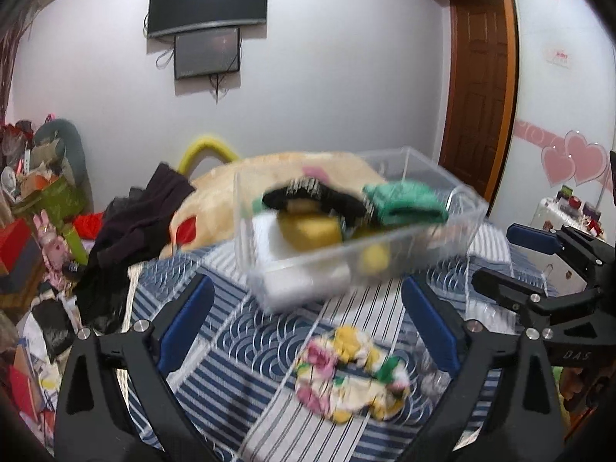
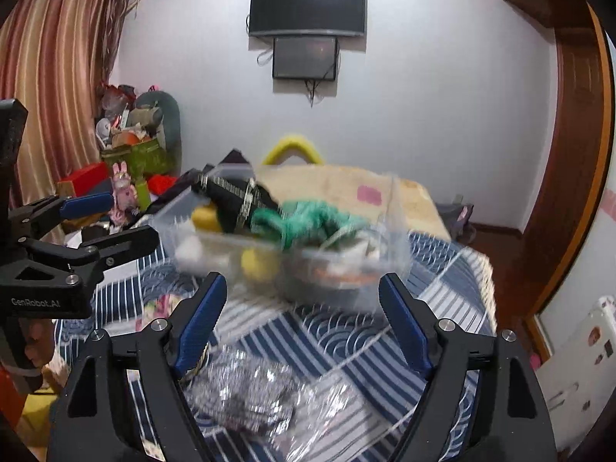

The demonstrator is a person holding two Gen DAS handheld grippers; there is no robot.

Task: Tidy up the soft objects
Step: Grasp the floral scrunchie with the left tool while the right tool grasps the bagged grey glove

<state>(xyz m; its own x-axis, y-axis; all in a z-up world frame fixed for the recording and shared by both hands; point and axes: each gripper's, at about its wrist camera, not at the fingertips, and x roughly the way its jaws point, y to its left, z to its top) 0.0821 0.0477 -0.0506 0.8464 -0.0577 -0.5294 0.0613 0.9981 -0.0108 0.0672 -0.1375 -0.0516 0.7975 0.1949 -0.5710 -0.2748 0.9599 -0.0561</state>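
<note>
Landmark: a clear plastic box [image 1: 358, 231] stood on the bed's blue-and-white striped quilt [image 1: 246, 350], and the places below are given from it.
Box contents: a black band with a white trim [image 1: 308, 192], a green cloth [image 1: 404, 200], yellow sponges [image 1: 308, 231] and a white block [image 1: 292, 269] lay piled inside; the pictures were blurred, so finer detail could not be told.
Floral scrunchie: the floral scrunchie [image 1: 350, 373] lay on the quilt on the near side of the box, apart from it.
Silver piece: a crumpled shiny silver piece [image 2: 250, 396] lay on the quilt near the box's front, partly under clear wrap.
Left gripper: the left gripper [image 1: 308, 331] hung above the scrunchie with its fingers spread wide, holding nothing.
Right gripper: the right gripper [image 2: 304, 327] hung above the silver piece, fingers likewise wide apart and empty.
Handling: the scrunchie looked light, limp and easily squashed; a pinch across its bunched fabric ring would likely hold best. The silver piece seemed thin, crinkly and perhaps slippery, so taking a thick fold near its middle looked safer.
Risk: a loose edge might slide out of the fingers.
</note>
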